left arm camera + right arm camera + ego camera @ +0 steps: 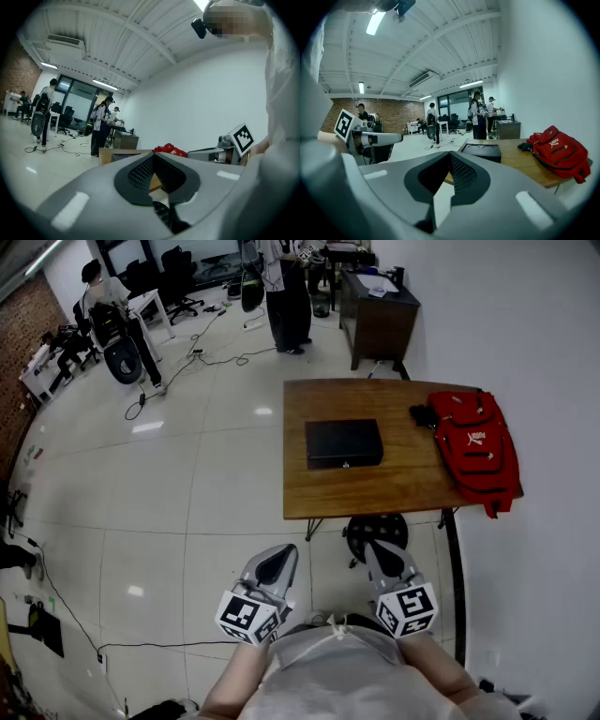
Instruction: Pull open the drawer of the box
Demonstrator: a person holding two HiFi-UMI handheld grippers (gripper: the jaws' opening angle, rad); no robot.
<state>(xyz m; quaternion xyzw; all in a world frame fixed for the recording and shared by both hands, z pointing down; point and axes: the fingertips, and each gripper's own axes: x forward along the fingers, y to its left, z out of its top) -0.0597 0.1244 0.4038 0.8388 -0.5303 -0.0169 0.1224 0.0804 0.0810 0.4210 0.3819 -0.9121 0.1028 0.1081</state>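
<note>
black box (344, 442) on table (370, 491), backpack (476, 442) nearby

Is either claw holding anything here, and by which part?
Nothing is held. The left claw and right claw are both shut and empty, short of the box on the table.

Open tabletop (375, 491) before box (344, 443) front; red backpack (474, 442) right of box; stool (376, 532) below near edge.
</note>
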